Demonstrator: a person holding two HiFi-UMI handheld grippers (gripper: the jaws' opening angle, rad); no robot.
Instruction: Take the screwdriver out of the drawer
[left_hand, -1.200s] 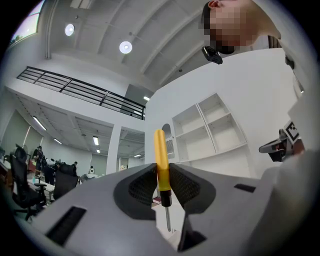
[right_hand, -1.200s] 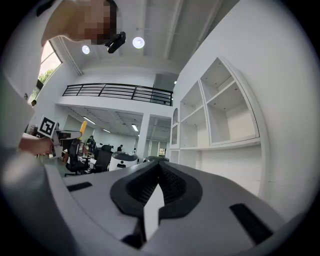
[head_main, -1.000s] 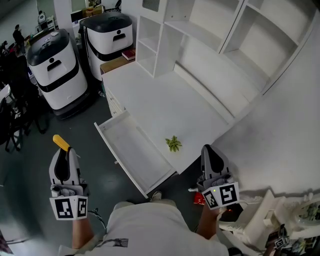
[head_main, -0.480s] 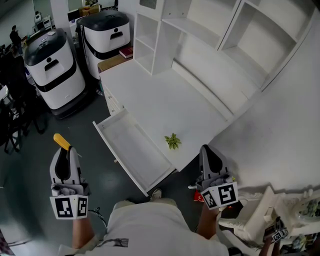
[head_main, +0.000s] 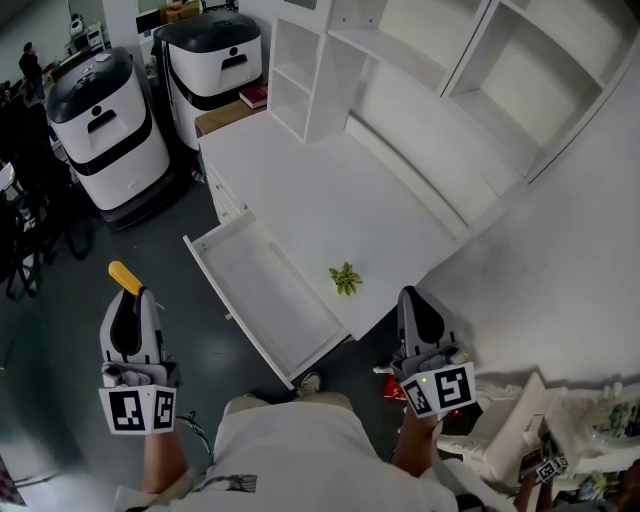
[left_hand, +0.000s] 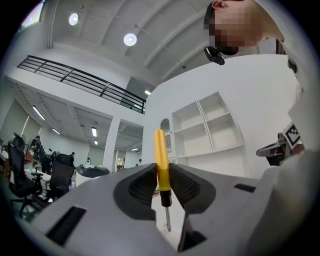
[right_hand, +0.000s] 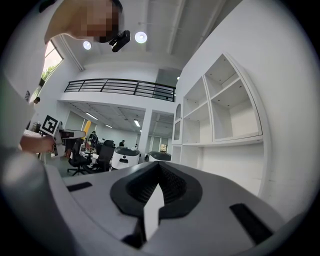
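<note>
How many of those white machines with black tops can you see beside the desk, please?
2. One white machine stands on the floor at the head view's left; the other stands beside it, next to the desk's far end. More may be out of frame.

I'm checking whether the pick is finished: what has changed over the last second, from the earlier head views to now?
Nothing visibly moved; only the head view itself drifted a little. The left gripper still clamps the yellow screwdriver, clear of the open, empty drawer. The right gripper stays shut and empty beside the desk, and the small green sprig lies where it was on the desk.
</note>
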